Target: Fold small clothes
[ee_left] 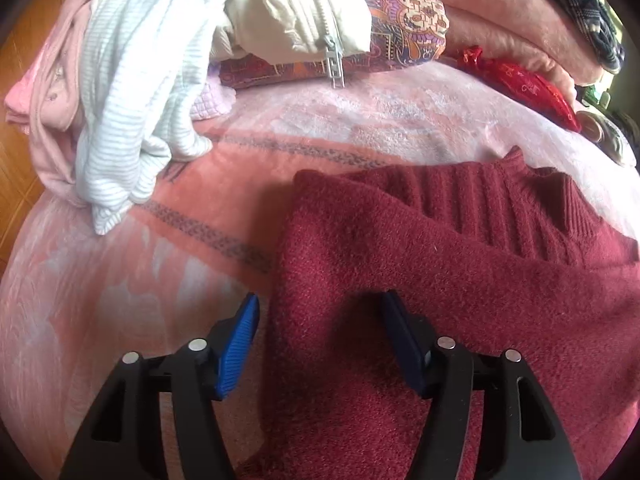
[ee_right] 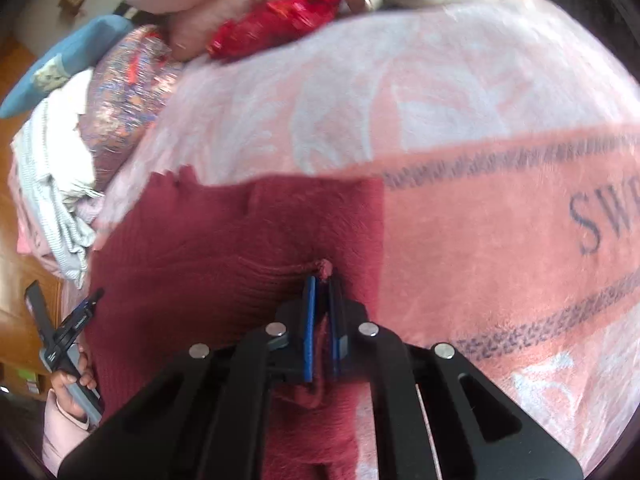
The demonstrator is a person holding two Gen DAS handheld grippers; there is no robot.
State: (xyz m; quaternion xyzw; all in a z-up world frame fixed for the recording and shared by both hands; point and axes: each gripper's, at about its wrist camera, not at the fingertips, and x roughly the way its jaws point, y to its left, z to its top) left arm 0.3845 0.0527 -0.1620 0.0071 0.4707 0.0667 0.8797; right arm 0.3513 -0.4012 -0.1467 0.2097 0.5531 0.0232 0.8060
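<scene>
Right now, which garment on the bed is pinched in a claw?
The dark red knit sweater: the right claw is shut on a fold of it. The white striped garment and cream zip jacket lie untouched in the pile.

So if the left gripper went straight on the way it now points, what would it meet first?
Most likely the dark red sweater: the open left gripper hangs over its left edge, the pink blanket just beside. Depth is hard to judge.
</scene>
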